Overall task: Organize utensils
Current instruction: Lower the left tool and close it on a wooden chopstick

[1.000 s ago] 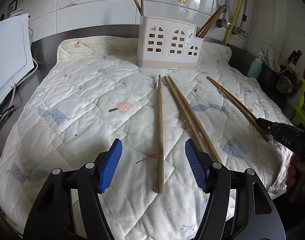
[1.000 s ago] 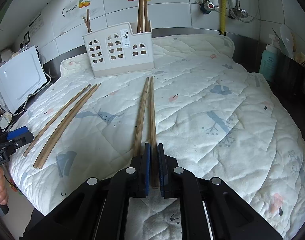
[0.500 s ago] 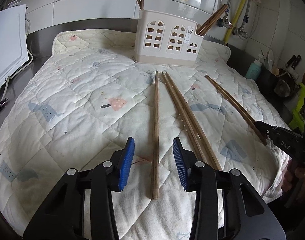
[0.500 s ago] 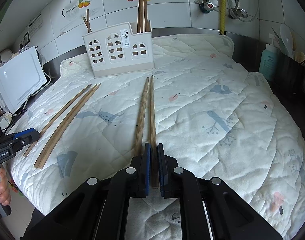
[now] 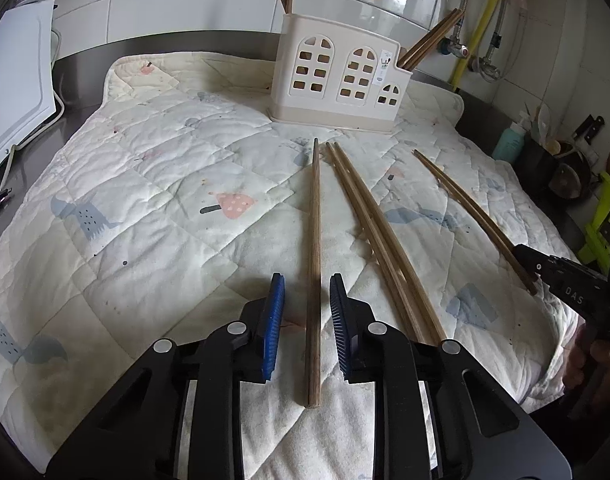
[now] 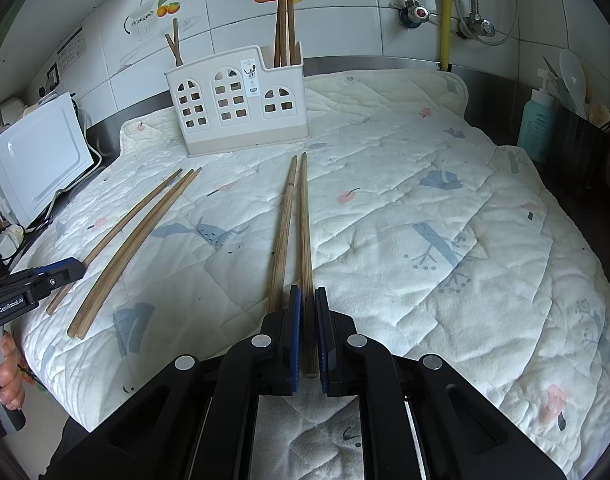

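A single chopstick (image 5: 313,264) is seen between the jaws of the left gripper (image 5: 307,322), which have just been closing; gaps remain on both sides. A white holder (image 5: 337,76) stands at twelve o'clock on the quilted cloth (image 5: 165,184).

A long brown wooden chopstick (image 5: 313,240) lies flat on the quilt between my left pads, which have just been narrowing around it without pressing yet. Beside it on its right rests a pair of pale wooden chopsticks (image 5: 379,236), side by side and touching. Farther right lie two more: the darker wooden chopstick (image 6: 306,248) clamped in my right pads, and its loose twin (image 6: 283,236) just beside it. All point toward the cream plastic utensil holder with arched cut-out windows (image 6: 235,98), standing upright with several chopsticks in its end compartments.
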The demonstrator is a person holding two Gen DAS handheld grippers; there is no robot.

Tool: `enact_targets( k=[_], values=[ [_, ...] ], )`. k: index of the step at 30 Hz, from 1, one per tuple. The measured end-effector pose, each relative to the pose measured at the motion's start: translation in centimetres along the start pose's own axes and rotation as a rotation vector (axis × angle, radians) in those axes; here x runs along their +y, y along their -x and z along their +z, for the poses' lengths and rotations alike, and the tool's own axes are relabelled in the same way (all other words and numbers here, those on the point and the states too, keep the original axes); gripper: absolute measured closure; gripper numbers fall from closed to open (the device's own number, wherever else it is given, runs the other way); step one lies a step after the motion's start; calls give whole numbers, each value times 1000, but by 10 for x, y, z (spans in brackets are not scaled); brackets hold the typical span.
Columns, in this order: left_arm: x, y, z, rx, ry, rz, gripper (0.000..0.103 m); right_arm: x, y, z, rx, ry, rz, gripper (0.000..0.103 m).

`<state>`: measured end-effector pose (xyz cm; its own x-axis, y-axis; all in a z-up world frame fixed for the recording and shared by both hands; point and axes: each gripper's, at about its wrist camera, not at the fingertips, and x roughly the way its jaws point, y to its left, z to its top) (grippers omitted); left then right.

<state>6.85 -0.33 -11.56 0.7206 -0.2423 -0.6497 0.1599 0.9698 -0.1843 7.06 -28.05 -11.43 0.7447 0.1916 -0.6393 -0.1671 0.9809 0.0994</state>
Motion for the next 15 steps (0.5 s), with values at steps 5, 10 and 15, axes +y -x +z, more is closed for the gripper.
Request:
enact_targets(
  k=[5, 10, 15],
  values=[
    [-5, 0, -4, -5, -19, 4, 80, 0, 0, 0, 0, -2, 0, 96],
    [-8, 0, -7, -9, -30, 17, 87, 0, -1, 0, 0, -1, 0, 96],
    [-10, 0, -9, -18, -53, 41, 89, -1, -1, 0, -1, -1, -1, 96]
  ],
)
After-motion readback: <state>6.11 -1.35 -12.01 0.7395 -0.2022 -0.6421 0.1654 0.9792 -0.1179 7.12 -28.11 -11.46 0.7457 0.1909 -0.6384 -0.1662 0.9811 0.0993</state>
